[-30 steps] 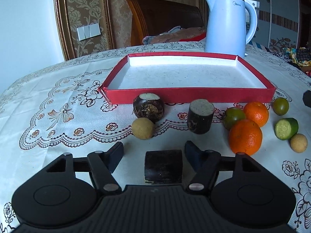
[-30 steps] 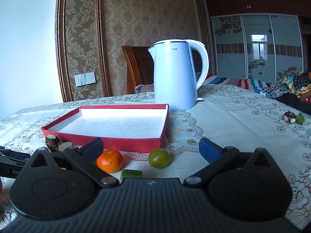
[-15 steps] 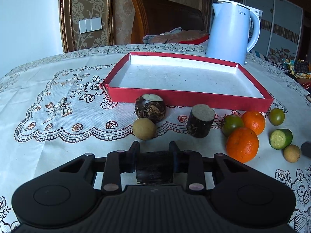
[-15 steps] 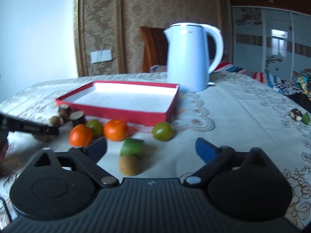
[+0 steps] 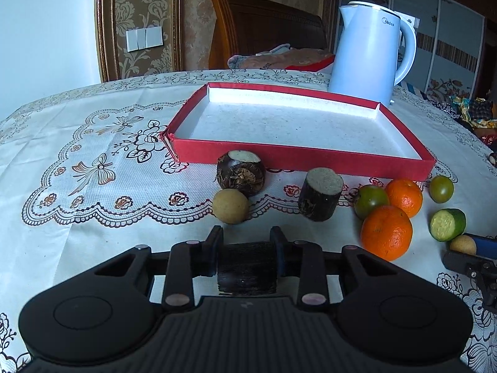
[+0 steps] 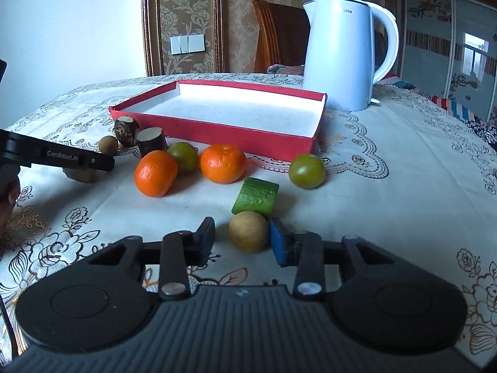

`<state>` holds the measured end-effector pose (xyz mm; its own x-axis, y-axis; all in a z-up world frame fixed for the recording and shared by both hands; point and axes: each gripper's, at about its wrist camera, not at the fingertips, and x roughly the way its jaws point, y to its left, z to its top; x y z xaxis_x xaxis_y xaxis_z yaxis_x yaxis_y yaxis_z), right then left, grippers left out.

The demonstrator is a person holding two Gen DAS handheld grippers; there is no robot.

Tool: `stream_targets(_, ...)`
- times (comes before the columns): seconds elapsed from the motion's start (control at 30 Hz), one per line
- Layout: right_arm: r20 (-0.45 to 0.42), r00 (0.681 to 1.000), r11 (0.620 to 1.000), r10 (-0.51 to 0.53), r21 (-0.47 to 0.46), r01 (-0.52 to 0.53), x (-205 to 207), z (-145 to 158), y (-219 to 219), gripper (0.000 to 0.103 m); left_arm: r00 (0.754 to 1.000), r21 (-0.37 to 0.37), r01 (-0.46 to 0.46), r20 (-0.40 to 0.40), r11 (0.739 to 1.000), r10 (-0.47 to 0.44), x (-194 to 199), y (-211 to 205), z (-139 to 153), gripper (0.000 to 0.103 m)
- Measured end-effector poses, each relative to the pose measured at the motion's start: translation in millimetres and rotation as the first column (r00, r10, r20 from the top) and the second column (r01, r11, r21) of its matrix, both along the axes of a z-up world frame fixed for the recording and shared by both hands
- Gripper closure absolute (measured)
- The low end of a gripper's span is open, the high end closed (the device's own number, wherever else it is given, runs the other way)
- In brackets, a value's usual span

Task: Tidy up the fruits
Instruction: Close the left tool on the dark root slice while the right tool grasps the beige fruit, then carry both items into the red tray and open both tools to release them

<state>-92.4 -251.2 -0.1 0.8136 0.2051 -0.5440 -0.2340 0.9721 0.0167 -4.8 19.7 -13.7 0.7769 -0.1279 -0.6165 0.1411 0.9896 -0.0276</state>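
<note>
The left gripper point(image 5: 247, 236) is clamped on a dark cut stalk piece point(image 5: 247, 267), with a pad pressed to each of its sides. The piece is low at the near edge of the tablecloth point(image 5: 93, 205), in front of the other fruit.

The right gripper point(image 6: 243, 228) has closed around a tan round fruit point(image 6: 248, 231) at the right end of the spread. The blue pad touches the fruit's right side and the other finger sits just beside its left. This fruit rests on the cloth, touching the one green cut piece point(image 6: 256, 195) behind it.

There are two tan round fruits in all. The second tan fruit point(image 5: 230, 206) lies just in front of a single dark round bulb point(image 5: 240, 177) with a pale cut top.

There are also two dark stalk pieces. The standing stalk piece point(image 5: 321, 199) is upright to the right of the bulb, pale cut face up.

Two oranges lie to the right of it: the near orange point(image 5: 386, 233) and the far orange point(image 5: 403, 197). There are two green round fruits as well. The first green fruit point(image 5: 371, 197) is tucked against both oranges, and the second green fruit point(image 5: 441, 189) sits apart further right.

Behind this row is one red tray point(image 5: 295, 155) with a white floor, holding no fruit. One white kettle point(image 5: 369, 59) stands at its far right corner. Beyond the table are a wooden chair back point(image 5: 264, 31) and a wall switch point(image 5: 144, 39).
</note>
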Motion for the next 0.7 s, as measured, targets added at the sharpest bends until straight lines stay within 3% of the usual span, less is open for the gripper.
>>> stream_targets(0.3,0.027,1.000,1.000,0.016,0.012,-0.016,-4,2,-2,0.077,1.000,-0.037,-0.013,0.022,0.999,0.014,-3,5,3,0.071)
stream_targets(0.53,0.120,0.993,0.999,0.003,0.044,-0.009,-10,17,-8,0.077,0.997,-0.079,-0.044,0.052,0.996,0.049,-4,12,9,0.071)
stream_targets(0.7,0.165,0.986,0.999,-0.017,0.047,0.009,7,32,-11,0.077,0.993,-0.107,-0.086,0.071,0.991,0.094,0,17,13,0.071)
